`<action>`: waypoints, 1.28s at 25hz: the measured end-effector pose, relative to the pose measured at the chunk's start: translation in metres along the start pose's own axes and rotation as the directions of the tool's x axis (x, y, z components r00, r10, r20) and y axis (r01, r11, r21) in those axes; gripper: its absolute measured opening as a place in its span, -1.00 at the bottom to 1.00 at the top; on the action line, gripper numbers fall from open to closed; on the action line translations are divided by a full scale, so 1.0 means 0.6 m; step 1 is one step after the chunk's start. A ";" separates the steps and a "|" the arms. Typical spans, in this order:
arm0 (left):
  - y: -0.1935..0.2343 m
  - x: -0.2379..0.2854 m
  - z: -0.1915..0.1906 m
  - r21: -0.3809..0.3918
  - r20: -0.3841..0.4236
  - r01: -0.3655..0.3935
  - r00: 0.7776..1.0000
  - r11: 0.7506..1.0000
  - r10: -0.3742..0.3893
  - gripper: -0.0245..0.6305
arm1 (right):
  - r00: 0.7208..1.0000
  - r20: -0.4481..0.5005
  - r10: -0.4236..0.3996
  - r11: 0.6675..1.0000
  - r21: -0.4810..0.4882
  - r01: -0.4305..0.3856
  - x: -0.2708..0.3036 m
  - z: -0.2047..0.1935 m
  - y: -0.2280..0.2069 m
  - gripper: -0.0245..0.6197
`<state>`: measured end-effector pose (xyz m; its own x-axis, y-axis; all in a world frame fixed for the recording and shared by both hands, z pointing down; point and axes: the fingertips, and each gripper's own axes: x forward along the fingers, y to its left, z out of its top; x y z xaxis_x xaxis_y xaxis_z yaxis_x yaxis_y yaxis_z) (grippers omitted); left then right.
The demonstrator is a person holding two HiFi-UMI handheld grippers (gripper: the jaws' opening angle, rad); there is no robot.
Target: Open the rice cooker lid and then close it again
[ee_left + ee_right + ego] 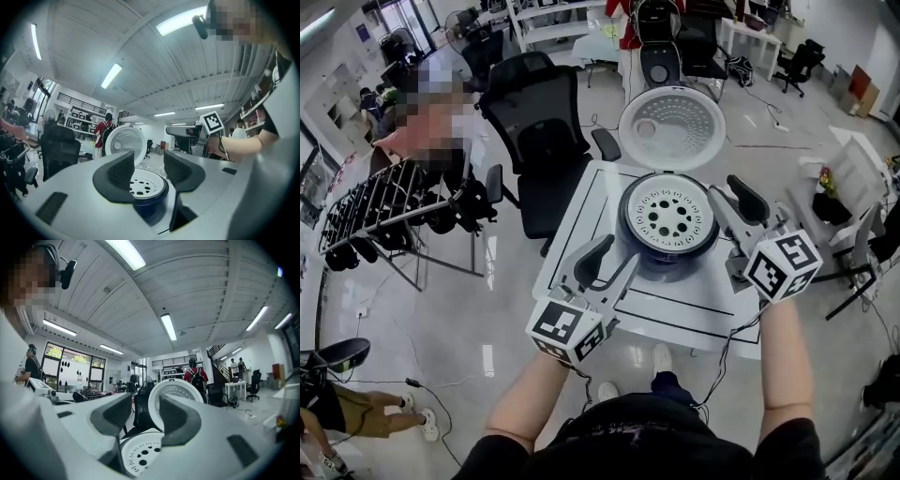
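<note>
White square worktop carries the dark round rice cooker at frame centre, its round white lid standing raised behind: opening done, closing left.
Left gripper at lower left and right gripper at right point level beside the cooker, jaws released, gripping nothing.

The right gripper held its fingers apart, with nothing gripped between them. Just beyond them sat the rice cooker, its perforated white top exposed and its round lid standing upright behind.
</note>
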<state>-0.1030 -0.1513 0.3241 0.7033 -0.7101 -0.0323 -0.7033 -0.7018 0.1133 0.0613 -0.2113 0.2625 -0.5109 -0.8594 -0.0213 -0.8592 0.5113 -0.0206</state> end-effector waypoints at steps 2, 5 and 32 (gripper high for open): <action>0.007 0.025 0.002 0.004 0.002 -0.020 1.000 1.000 0.020 -0.32 | 1.000 -0.005 0.011 1.000 -0.002 -0.011 0.020 0.003 -0.037 -0.34; 0.018 0.058 -0.002 0.003 0.001 -0.052 0.999 0.999 0.052 -0.32 | 0.999 -0.013 0.035 0.999 -0.005 -0.035 0.051 0.005 -0.087 -0.34; 0.035 0.229 -0.016 0.039 -0.041 -0.218 0.975 0.975 0.220 -0.32 | 0.860 -0.173 0.481 0.877 0.087 -0.473 0.263 0.002 -0.337 -0.33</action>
<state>-0.0204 -0.2631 0.3315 0.5350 -0.8441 0.0343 -0.8435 -0.5314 0.0787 0.1543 -0.4501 0.2623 -0.8571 -0.4944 0.1445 -0.5093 0.8553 -0.0947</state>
